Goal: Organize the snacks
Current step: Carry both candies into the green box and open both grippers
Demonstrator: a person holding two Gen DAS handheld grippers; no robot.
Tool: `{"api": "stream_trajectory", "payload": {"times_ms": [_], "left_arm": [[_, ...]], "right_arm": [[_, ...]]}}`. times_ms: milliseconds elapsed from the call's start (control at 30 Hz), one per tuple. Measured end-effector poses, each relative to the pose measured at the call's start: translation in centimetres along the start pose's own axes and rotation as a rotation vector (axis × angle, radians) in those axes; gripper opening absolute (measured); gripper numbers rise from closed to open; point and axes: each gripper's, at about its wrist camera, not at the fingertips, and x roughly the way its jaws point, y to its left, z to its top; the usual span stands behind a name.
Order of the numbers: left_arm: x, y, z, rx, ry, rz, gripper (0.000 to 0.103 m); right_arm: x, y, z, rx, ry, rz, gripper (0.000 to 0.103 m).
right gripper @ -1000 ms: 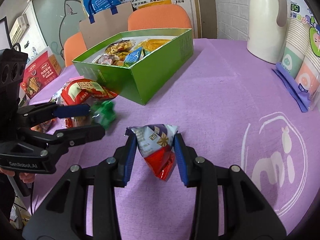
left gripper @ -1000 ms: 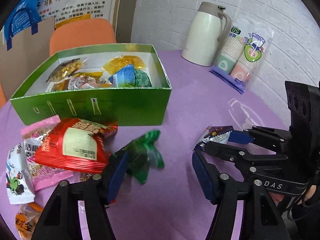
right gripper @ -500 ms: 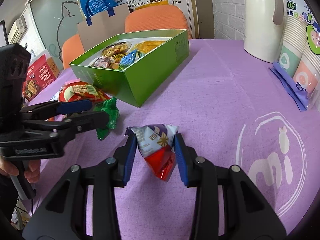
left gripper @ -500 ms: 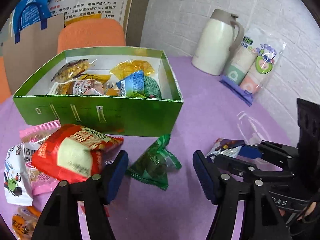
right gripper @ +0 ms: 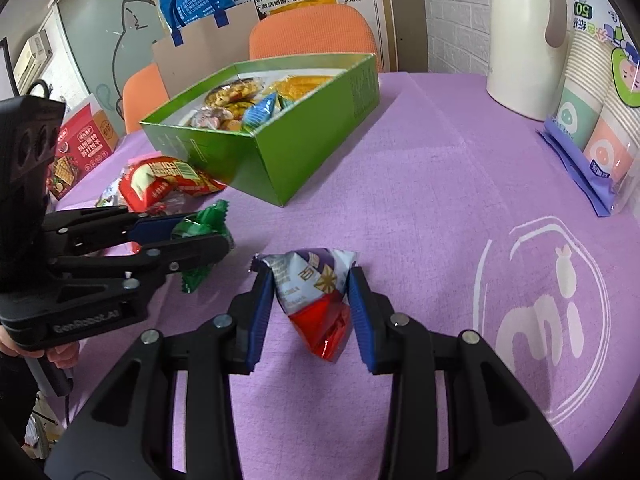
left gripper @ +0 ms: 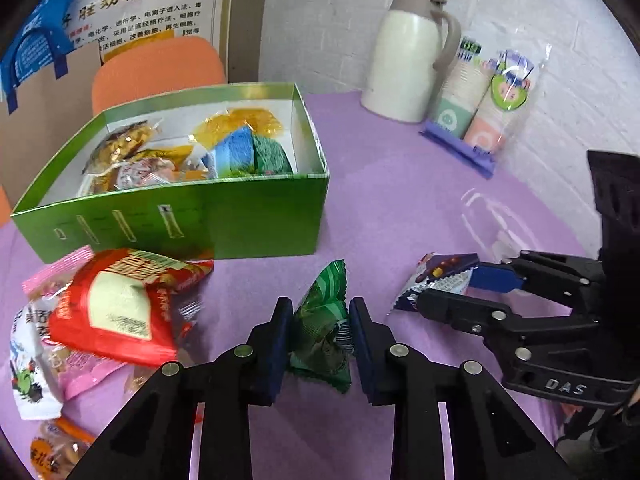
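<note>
The job looks partly done: the green box (left gripper: 248,216) on the purple surface (right gripper: 420,184) already holds several packets, among them a blue-and-green packet (left gripper: 244,152), a yellow one (left gripper: 244,122) and some brown and gold ones, with room left. Still outside it lie a red packet (left gripper: 120,304) on top of a pink one and a few more in a loose pile just beside the box's front wall. The left hand-held gripper (left gripper: 320,332) is clamped on a green packet (left gripper: 324,328) near that wall, and the right hand-held gripper (right gripper: 312,300) pinches a purple, white and red packet (right gripper: 316,296); both probably go into the box next
</note>
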Motion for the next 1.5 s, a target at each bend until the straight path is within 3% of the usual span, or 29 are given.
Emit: {"api": "stream_trajectory", "payload": {"times_ms": [133, 300, 500, 933, 967, 1000, 1033, 1067, 1167, 1267, 1333, 1500], "left_arm": [[-4.1, 0.8, 1.7, -0.033, -0.084, -0.043, 0.029], [-8.4, 3.2, 5.3, -0.092, -0.198, 0.012, 0.029], [-10.2, 7.9, 8.5, -0.192, -0.26, 0.078, 0.03], [-4.7, 15.3, 10.9, -0.255, -0.164, 0.179, 0.033], [-4.2, 15.6, 11.0, -0.252, -0.162, 0.183, 0.038], [-3.6, 15.9, 11.1, -0.248, -0.151, 0.177, 0.046], [-3.0, 16.2, 11.1, -0.251, -0.132, 0.174, 0.073], [-2.5, 16.6, 11.0, -0.263, -0.117, 0.187, 0.085], [-1.1, 17.3, 10.5, -0.263, -0.102, 0.187, 0.085], [0.5, 18.6, 9.6, -0.31, -0.045, 0.179, 0.085], [0.7, 18.5, 8.8, -0.294, -0.065, 0.175, 0.084], [0.3, 17.0, 7.8, -0.242, -0.037, 0.234, 0.079]], "right_arm": [[-2.0, 0.9, 1.7, -0.009, -0.071, 0.023, 0.04], [-3.5, 2.2, 5.2, -0.006, -0.155, 0.067, 0.04], [-3.1, 3.7, 9.2, -0.01, -0.229, 0.079, 0.04], [3.8, 4.5, 13.5, 0.045, -0.186, 0.08, 0.041], [4.5, 4.7, 13.7, 0.042, -0.186, 0.067, 0.044], [5.2, 4.9, 13.8, 0.032, -0.177, 0.054, 0.059], [5.9, 5.2, 13.7, 0.023, -0.167, 0.028, 0.067], [6.2, 5.4, 13.5, 0.02, -0.167, 0.004, 0.07], [7.6, 5.8, 12.6, -0.007, -0.126, -0.008, 0.07], [8.4, 5.7, 11.6, -0.051, -0.126, -0.123, 0.07], [8.9, 6.2, 11.0, -0.123, -0.111, -0.161, 0.069], [8.7, 6.0, 10.5, -0.174, -0.04, -0.151, 0.07]]}}
